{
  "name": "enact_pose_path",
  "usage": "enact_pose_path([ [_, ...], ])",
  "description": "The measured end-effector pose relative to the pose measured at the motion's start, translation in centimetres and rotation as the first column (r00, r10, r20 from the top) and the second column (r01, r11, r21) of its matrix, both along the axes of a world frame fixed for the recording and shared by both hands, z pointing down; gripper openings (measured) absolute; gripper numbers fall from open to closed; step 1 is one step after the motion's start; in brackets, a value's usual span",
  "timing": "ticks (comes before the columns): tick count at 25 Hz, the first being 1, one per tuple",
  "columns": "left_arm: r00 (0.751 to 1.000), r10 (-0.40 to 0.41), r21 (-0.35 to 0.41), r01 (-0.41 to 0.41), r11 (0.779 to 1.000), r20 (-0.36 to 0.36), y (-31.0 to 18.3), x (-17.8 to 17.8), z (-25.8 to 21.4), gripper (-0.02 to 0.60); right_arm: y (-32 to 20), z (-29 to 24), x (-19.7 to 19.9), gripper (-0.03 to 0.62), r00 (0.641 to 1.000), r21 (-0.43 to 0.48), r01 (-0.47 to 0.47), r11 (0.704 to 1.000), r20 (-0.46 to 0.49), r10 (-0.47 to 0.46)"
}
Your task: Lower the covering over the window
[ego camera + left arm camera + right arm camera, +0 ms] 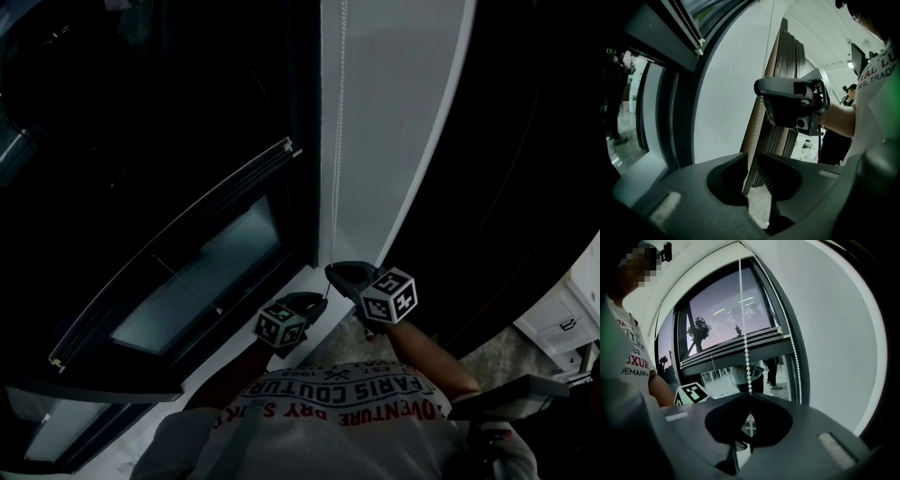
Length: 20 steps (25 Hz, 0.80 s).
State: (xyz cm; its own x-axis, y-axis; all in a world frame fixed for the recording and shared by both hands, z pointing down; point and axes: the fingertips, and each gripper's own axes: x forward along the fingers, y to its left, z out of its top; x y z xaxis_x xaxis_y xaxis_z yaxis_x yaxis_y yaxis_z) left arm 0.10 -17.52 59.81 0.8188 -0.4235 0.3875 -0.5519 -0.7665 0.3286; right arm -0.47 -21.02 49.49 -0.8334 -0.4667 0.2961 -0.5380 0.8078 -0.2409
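Eyes on the dark, see-through roller covering [726,310]. It hangs part way down the tall glass window [778,371], and its slim, pale, straight bottom rail [736,350] crosses the pane at about mid-height in the right gripper view. Above the rail the outdoors looks dimmed. Below it the glass is bright and bare, so we call the job roughly half done, with the lower stretch left to cover.

The drive is the white beaded pull chain [744,333], a loop of small round beads. One strand runs taut and straight down into the right gripper [750,397], whose jaws are pinched together on it. The other strand hangs free along the dark window frame [799,357].

The left gripper [757,161] sits just beside and a little lower in the head view. Its jaws stand apart, and its ribbed inner faces press on nothing we can make out, so we'd guess it's lining up for the next grab lower on the chain.

Moving outward, both grippers have matte dark plastic bodies and carry black-and-white marker cubes. Beside the window there's a smooth white wall panel [403,103]. To the right of that is a stack of flat dark brown boards [787,56], standing on edge.
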Motion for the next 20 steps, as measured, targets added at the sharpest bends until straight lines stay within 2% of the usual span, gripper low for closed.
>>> enact_pose_path([
  [6, 0.999, -0.048, 0.075, 0.05, 0.996, -0.026, -2.3, -2.9, -4.2, 0.083, -0.1, 0.1, 0.4, 0.008, 1.0, 0.0, -0.017, 1.0, 0.008, 0.017],
  [10, 0.99, -0.059, 0.12, 0.075, 0.99, -0.128, -4.1, -3.4, -9.8, 0.083, -0.3, 0.1, 0.5, 0.008, 1.0, 0.003, -0.017, 1.0, 0.005, 0.017],
  [13, 0.973, -0.017, 0.183, 0.061, 0.981, -0.23, -5.0, -2.2, -15.7, 0.084, -0.3, 0.1, 0.6, 0.008, 1.0, 0.002, -0.017, 1.0, 0.007, 0.017],
  [15, 0.963, 0.023, 0.239, 0.043, 0.97, -0.268, -5.4, -1.2, -19.6, 0.086, -0.2, 0.1, 0.6, 0.008, 1.0, 0.0, -0.016, 1.0, 0.009, 0.016],
  [20, 0.961, 0.09, 0.342, 0.005, 0.94, -0.262, -5.9, 0.6, -25.6, 0.094, 0.0, 0.1, 0.2, 0.008, 1.0, 0.004, -0.006, 1.0, 0.007, 0.006],
])
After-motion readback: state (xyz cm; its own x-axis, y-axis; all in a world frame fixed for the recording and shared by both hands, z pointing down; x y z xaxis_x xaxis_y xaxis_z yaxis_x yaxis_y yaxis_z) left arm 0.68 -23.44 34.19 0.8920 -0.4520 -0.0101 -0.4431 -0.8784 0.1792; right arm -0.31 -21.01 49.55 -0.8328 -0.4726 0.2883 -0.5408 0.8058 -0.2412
